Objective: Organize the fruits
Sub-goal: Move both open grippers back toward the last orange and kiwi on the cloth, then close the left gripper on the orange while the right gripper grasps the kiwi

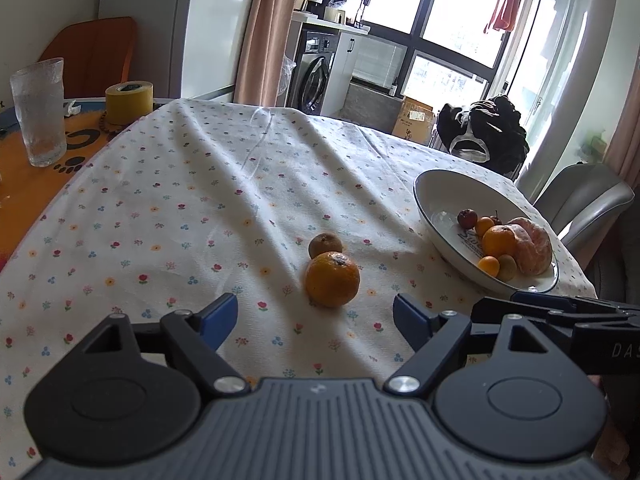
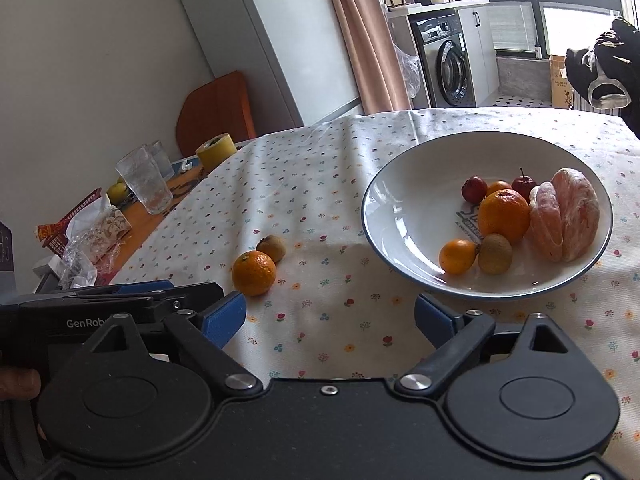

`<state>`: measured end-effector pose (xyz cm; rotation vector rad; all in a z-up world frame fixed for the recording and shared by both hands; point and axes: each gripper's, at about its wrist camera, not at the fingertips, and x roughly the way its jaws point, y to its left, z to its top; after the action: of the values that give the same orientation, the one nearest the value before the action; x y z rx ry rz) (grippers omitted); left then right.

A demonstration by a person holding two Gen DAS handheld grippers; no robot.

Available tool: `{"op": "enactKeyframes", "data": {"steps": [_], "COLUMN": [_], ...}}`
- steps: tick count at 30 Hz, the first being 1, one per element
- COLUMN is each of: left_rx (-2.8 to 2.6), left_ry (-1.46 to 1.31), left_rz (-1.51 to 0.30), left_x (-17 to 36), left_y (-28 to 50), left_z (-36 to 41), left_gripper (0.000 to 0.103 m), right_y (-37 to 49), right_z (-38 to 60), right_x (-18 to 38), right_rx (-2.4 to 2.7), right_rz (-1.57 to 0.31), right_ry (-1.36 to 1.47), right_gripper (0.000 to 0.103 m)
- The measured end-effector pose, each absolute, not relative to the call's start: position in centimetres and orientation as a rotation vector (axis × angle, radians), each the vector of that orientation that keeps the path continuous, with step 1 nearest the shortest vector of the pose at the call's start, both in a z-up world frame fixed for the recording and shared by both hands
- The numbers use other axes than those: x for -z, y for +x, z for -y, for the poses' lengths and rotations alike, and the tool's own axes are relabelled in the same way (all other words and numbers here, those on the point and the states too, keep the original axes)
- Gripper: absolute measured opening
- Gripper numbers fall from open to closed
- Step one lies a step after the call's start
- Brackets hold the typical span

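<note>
Both jaws wide, empty. Mandarin [image 1: 332, 279] touches kiwi [image 1: 325, 244] mid-table, bowl [image 1: 430, 196] toward right edge. My left gripper [image 1: 314, 318] may nudge the round mandarin rolling; right gripper [image 2: 330, 316] idles.

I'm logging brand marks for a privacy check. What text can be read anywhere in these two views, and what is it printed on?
"GenRob", cut off at the edge: on the black body of the left tool, seen from the right wrist.
"DAS", cut off: on the black body of the right tool, seen from the left wrist.
Print inside the bowl: mostly hidden by fruit, unreadable.
Cardboard box label: too small.
Washing machine panel: too blurred.
</note>
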<state>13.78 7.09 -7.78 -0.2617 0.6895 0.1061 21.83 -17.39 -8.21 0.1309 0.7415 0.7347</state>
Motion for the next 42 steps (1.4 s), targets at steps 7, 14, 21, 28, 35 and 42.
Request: {"op": "enactKeyframes", "data": {"steps": [7, 14, 21, 28, 35, 42], "left_rx": [-0.088, -0.072, -0.091, -0.089, -0.118, -0.157], "left_ry": [-0.258, -0.26, -0.253, -0.286, -0.318, -0.351], "left_rz": [-0.689, -0.692, -0.675, -0.693, -0.663, -0.646], "left_x": [8.1, 8.5, 8.9, 9.9, 9.3, 9.3], "left_y": [15.4, 16.9, 17.6, 17.2, 15.5, 14.4], "left_z": [-6.6, -6.1, -6.1, -7.1, -9.2, -11.5], "left_gripper": [0.064, 0.055, 0.051, 0.036, 0.036, 0.036], "right_y": [22.7, 23.4, 23.9, 23.8, 24.3, 24.5], "right_z": [17.8, 17.5, 16.9, 15.4, 13.1, 10.5], "right_x": [8.4, 8.6, 8.7, 9.0, 9.3, 9.2], "right_rx": [-0.744, -0.754, -0.753, -0.754, -0.761, -0.769], "right_rz": [-0.764, -0.78, -0.791, -0.793, -0.806, -0.79], "right_ry": [0.193, 0.231, 0.242, 0.23, 0.2, 0.129], "right_gripper": [0.093, 0.093, 0.09, 0.088, 0.074, 0.066]}}
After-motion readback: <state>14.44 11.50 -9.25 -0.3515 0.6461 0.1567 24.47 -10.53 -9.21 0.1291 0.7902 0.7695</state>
